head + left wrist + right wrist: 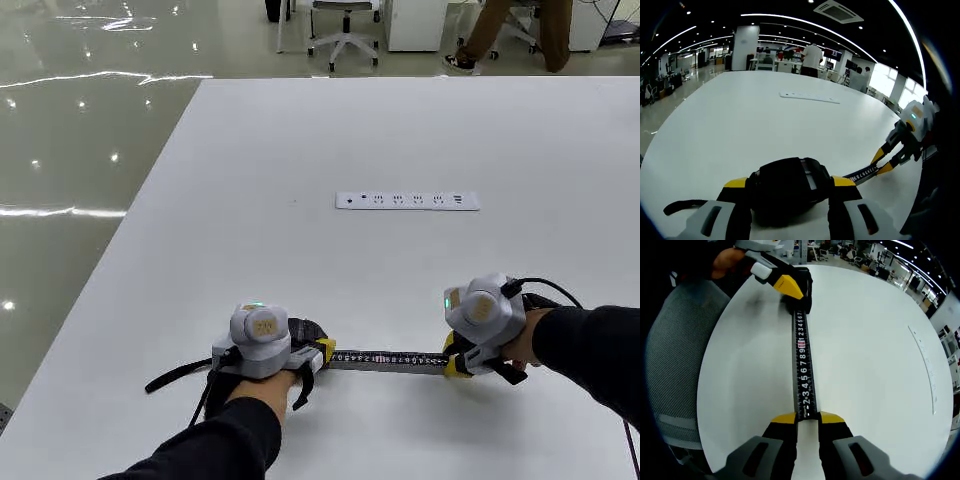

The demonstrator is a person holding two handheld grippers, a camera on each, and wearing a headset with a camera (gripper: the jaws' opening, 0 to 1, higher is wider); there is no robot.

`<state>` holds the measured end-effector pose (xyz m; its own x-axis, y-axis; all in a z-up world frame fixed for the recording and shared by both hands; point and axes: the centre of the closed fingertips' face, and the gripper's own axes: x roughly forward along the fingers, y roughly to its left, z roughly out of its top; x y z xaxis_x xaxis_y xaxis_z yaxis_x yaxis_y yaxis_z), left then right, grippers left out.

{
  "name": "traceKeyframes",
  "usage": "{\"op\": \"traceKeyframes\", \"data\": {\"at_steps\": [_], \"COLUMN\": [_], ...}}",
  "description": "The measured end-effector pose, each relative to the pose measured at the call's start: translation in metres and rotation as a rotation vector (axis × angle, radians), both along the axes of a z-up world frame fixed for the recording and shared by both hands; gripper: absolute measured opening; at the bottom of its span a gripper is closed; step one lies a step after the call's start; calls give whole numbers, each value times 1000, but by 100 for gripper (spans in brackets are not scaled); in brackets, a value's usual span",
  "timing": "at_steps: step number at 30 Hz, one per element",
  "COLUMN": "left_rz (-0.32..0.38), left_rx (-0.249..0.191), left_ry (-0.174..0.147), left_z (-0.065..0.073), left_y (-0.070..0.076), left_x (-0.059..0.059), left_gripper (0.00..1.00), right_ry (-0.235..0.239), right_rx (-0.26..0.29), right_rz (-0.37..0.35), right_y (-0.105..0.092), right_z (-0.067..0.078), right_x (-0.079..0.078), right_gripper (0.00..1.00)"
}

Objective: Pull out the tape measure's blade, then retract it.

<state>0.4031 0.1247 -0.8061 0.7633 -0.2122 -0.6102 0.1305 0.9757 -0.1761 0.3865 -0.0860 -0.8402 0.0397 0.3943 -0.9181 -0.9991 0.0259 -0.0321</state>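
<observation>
- The blade (801, 360) is black with white numerals. In the right gripper view I read 2 up to 9 running away from my tongs, then a red mark where ten falls, then 1 up to 7 before the blade enters the case.
- I can make out no brand or label on the tape measure (790, 202) itself; its black case is plain from where I look.
- The white power strip (407, 201) further back on the worktop (300, 140) carries small markings, too small for me to read.
- My left tongs (790, 181) are spread to the width of the case and pressed against both its sides, one yellow tip on each flank, holding it down on the worktop.
- My right tongs (807, 417) are drawn in narrow and pinch the free end of the blade, with a yellow tip on either side of it.
- The blade lies pulled out flat along the worktop, straight between the two tongs, near the edge closest to me.
- A black strap (175, 375) trails from the case on the left, lying loose on the worktop.
</observation>
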Motion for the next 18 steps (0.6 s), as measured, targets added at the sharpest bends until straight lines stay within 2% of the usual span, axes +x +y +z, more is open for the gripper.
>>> {"op": "traceKeyframes", "data": {"at_steps": [14,18], "left_rz": [-6,-8], "left_rx": [7,9], "left_ry": [-1,-3], "left_z": [0,0], "left_y": [-1,-2], "left_x": [0,0], "left_gripper": [58,58], "right_ry": [4,2], "right_rx": [10,27], "right_rz": [-17,-11], "right_y": [7,17], "right_z": [0,0], "right_x": [0,-2], "right_gripper": [11,11]}}
